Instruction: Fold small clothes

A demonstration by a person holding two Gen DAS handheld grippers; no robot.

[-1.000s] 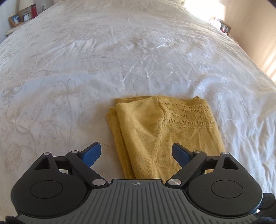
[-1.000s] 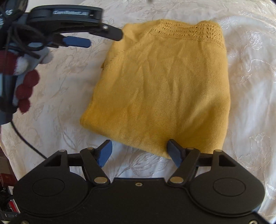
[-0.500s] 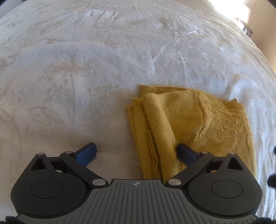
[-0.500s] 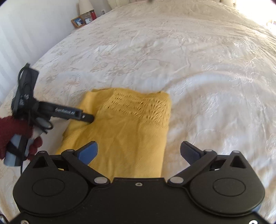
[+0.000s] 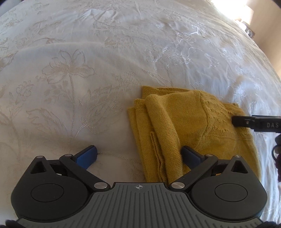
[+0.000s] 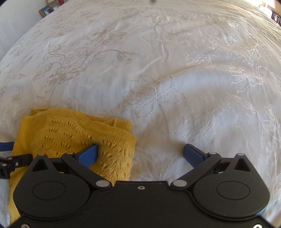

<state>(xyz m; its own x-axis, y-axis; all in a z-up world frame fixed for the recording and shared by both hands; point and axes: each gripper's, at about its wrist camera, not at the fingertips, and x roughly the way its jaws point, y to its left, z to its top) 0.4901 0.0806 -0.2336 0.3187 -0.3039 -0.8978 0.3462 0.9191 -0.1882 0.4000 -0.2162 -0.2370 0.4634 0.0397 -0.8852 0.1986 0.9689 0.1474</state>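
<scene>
A folded mustard-yellow knit garment [image 5: 184, 126] lies on the white embroidered bedspread [image 5: 79, 79]. My left gripper [image 5: 138, 155] is open and low, straddling the garment's left folded edge: the right finger lies on the knit, the left finger on the bedspread. In the right wrist view the garment [image 6: 70, 133] is at lower left. My right gripper [image 6: 140, 155] is open, straddling the garment's right edge, with its left finger on the lace-patterned part and its right finger over the bedspread. The right gripper's finger [image 5: 245, 121] also shows at the left wrist view's right edge.
The bedspread [image 6: 175, 70] stretches wide in all directions. A picture frame [image 6: 46, 9] stands on a surface beyond the bed's far left corner. A sunlit nightstand area [image 5: 245, 15] lies beyond the far right.
Both grippers have lowered toward the garment and spread apart, the left to its left edge, the right to its right edge. Both stayed open.
</scene>
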